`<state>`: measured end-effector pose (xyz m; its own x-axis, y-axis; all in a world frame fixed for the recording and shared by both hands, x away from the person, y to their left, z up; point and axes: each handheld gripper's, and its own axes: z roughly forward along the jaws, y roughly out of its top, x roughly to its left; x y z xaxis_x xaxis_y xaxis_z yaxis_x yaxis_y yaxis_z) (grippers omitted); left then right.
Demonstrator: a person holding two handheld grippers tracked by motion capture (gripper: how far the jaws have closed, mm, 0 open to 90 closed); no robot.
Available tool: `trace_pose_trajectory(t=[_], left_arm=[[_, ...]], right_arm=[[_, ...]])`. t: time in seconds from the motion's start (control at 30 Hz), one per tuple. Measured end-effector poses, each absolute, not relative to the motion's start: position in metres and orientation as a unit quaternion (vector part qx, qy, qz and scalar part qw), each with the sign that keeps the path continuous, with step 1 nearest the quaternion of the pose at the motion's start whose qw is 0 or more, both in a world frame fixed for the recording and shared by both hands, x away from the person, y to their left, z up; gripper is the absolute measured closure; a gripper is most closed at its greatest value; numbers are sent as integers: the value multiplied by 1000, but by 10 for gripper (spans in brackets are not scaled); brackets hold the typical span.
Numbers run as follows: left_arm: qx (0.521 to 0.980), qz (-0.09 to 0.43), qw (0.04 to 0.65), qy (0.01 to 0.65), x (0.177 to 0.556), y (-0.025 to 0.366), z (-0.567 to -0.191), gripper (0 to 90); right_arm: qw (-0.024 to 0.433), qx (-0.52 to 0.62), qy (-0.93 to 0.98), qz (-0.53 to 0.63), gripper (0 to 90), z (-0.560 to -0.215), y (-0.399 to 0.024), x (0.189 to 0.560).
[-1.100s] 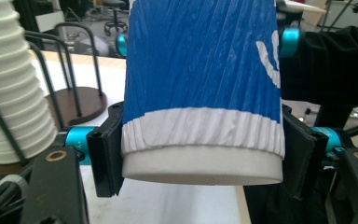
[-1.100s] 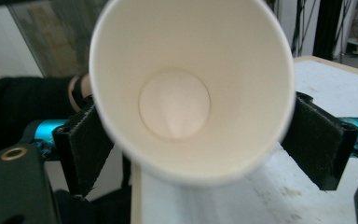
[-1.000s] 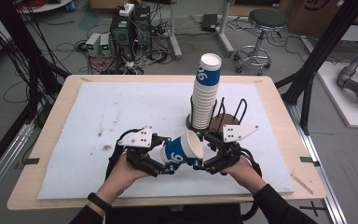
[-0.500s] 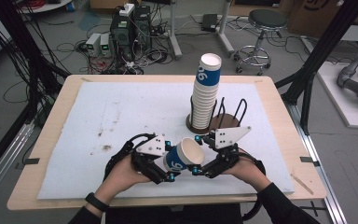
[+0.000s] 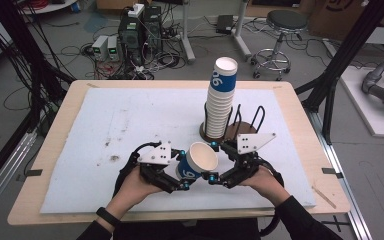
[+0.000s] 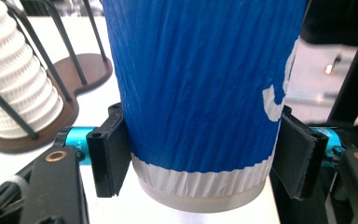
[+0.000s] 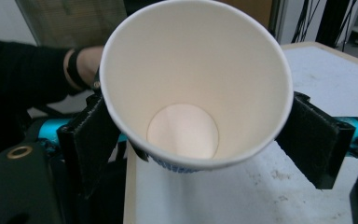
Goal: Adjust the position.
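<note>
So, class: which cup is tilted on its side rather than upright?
The single cup between the hand-held grippers, mouth facing the right one; the rest stand stacked.

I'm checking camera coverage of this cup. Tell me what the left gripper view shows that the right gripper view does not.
Left gripper view alone: the cup's blue ribbed outer wall with white lettering and its base rim, the left hand-held gripper with a pad on each side near the base, and the stack of cups in its wire holder.

Right gripper view alone: the cup's white inside and round bottom, the right hand-held gripper with its pads beside the rim, and a person's wrist wearing a dark band.

Both: the same paper cup and the white table cover.
</note>
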<state>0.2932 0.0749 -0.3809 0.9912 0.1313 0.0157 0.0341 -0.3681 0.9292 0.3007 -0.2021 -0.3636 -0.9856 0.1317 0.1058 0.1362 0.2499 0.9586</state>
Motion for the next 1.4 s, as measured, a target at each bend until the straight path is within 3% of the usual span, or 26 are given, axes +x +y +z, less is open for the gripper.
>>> trace_pose_trajectory(t=[0.33, 0.43, 0.57, 0.7, 0.93, 1.07, 1.13, 1.2, 1.4], left_arm=[[807, 16, 588, 59, 294, 70, -391, 294], [804, 13, 591, 60, 294, 69, -393, 295], [817, 22, 573, 62, 293, 68, -391, 289], [847, 46, 525, 65, 292, 66, -387, 208], [861, 57, 502, 60, 290, 60, -384, 208], [858, 52, 506, 67, 289, 57, -389, 214], [849, 47, 522, 69, 290, 58, -392, 282], [833, 41, 547, 72, 290, 60, -395, 295], [818, 42, 569, 74, 289, 62, -392, 299]], right_arm=[[18, -100, -776, -623, 172, -368, -195, 299], [14, -95, -775, -625, 214, -368, -194, 298], [10, -87, -783, -616, 230, -368, -195, 299], [-13, -86, -794, -601, 235, -367, -197, 298], [-38, -74, -817, -571, 238, -364, -197, 298], [-49, -63, -823, -563, 238, -365, -193, 295], [-47, -58, -822, -564, 231, -365, -191, 293], [-50, -60, -817, -571, 212, -365, -190, 293], [-14, -82, -785, -614, 192, -365, -192, 295]])
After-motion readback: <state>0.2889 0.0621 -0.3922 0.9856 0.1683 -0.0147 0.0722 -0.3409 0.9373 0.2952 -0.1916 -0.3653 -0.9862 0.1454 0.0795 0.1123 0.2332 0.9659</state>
